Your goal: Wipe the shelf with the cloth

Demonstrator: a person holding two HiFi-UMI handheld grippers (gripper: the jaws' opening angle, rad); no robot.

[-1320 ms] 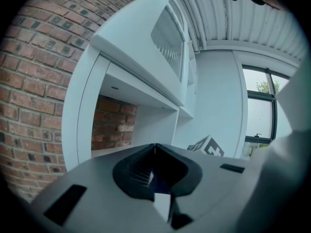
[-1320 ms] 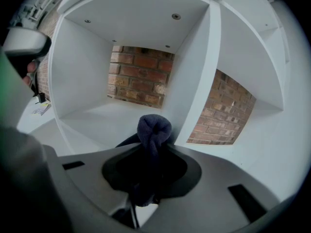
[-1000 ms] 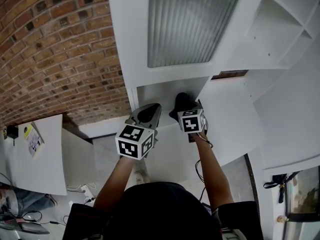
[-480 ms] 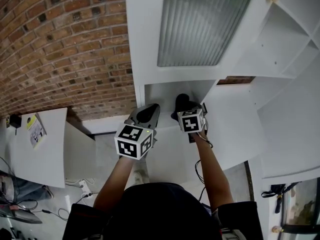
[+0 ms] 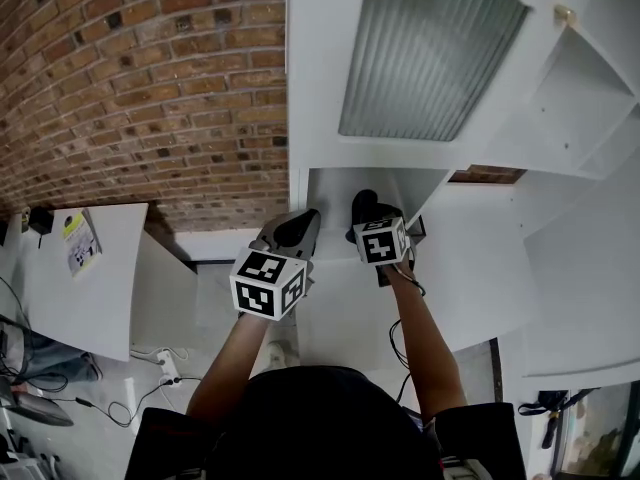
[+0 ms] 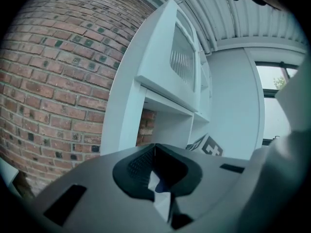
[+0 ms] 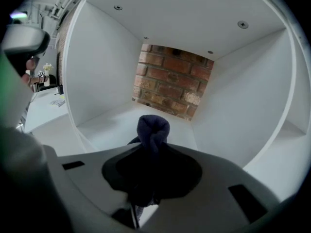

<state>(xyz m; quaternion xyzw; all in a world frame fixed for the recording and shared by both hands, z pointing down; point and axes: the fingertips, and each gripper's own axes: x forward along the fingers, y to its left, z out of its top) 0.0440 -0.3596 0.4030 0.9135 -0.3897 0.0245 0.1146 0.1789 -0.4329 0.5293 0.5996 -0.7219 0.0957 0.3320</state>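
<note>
A white shelf unit has an open compartment with a brick back. My right gripper is at the compartment's mouth, shut on a bunched dark blue cloth. The cloth sticks out past the jaws, just above the white shelf floor; I cannot tell whether it touches. My left gripper hangs beside it, to the left, in front of the unit's left upright. Its jaws are together with nothing between them, and it points up along the unit's side.
A ribbed glass door sits above the compartment. More open white compartments lie to the right. A brick wall stands left of the unit. A white table with a leaflet is at lower left, above cables on the floor.
The shelf unit has slid right in the head view, so the cloth now sits nearer the compartment's left side. Both grippers keep their grip states.
</note>
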